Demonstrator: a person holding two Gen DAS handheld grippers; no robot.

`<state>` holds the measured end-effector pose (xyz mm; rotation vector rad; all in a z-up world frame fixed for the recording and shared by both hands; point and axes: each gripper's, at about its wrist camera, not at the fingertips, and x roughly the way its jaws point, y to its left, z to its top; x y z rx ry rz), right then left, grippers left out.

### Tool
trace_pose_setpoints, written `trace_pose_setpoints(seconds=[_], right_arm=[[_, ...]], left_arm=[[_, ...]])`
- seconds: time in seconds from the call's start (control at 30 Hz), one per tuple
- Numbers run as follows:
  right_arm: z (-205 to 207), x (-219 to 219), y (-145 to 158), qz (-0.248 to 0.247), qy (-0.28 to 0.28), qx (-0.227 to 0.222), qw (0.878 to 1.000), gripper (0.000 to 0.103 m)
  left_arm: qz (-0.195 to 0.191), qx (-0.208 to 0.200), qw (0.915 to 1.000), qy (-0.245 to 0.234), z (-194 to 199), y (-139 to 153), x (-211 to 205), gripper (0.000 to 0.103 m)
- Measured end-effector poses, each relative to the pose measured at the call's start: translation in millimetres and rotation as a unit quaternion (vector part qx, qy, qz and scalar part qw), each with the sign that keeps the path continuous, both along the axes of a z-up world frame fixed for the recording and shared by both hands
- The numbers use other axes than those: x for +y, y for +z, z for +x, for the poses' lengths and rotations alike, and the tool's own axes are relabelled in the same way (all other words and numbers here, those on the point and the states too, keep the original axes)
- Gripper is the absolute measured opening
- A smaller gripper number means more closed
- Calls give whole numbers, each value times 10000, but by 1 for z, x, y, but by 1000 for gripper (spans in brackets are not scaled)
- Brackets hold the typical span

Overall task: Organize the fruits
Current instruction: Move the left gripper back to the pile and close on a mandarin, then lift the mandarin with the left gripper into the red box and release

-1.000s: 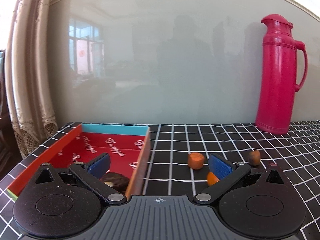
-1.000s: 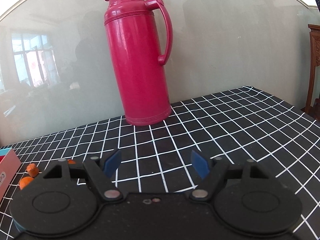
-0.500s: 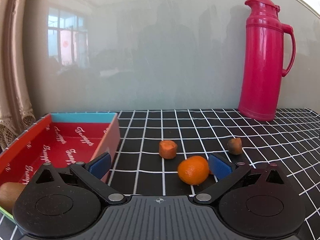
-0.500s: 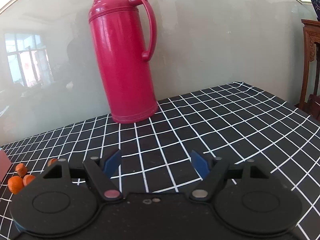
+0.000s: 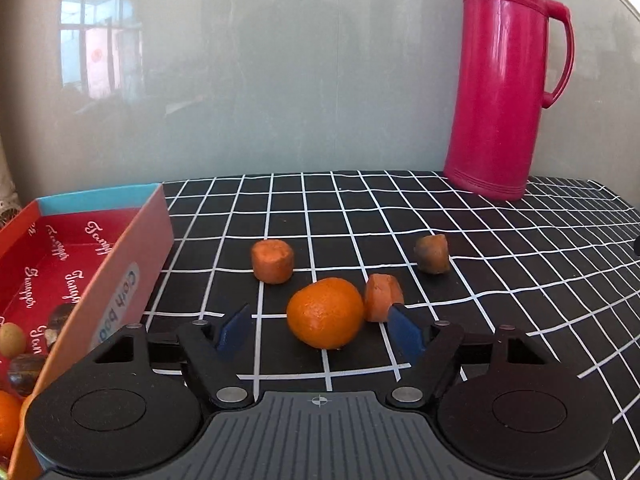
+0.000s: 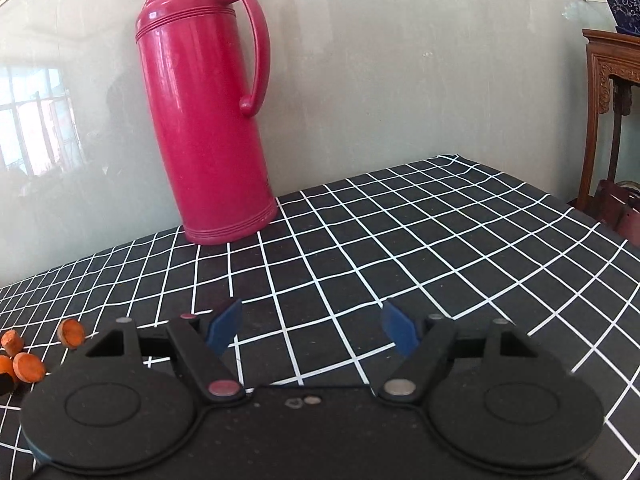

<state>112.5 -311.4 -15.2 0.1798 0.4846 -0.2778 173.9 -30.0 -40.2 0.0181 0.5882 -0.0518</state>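
Note:
An orange tangerine lies on the checked cloth, just ahead of and between the blue pads of my open left gripper, untouched. Three carrot-like chunks lie beyond it: one orange, one beside the tangerine, one brownish. A red box at the left holds chestnuts and small fruits. My right gripper is open and empty over bare cloth; the chunks show far left in its view.
A tall pink thermos stands at the back by the glossy wall; it also shows in the right wrist view. Wooden furniture stands beyond the table's right edge. The black-and-white checked cloth covers the table.
My left gripper has swung right from over the box and closed in on the tangerine, which now sits between its pads. My right gripper has shifted slightly; both stay open.

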Motion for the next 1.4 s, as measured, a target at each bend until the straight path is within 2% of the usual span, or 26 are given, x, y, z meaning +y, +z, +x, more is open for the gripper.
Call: trace_pose_setpoints(seconds=[0.27,0.33,0.37,0.4,0.57,0.97,1.4], right_arm=[[6,-3,-3,-27,1,57,10000,77],[7,-3,-3,-34,0,59,10000,77],[7,-3,-3,-42,2,57,10000,77],[7,-4,-3,-53,0,55,10000,77],[6,-5,-3,-63,0,70,10000,78],[7,-6,-3,-37,61,97,9999,79],[6,-10,-5,13,-9,144,9999,79]], left_arm=[[28,-58,9998,191,11,-1,-2,75],[-45,-81,9998,164,13,0,-1,66],[-123,-82,9998,139,14,1,-1,50],[-144,-77,9997,154,15,1,-1,44],[-46,-3,10000,22,13,0,-6,44],[-218,62,9996,187,20,-7,-3,44],[-258,169,9995,115,22,-7,-6,43]])
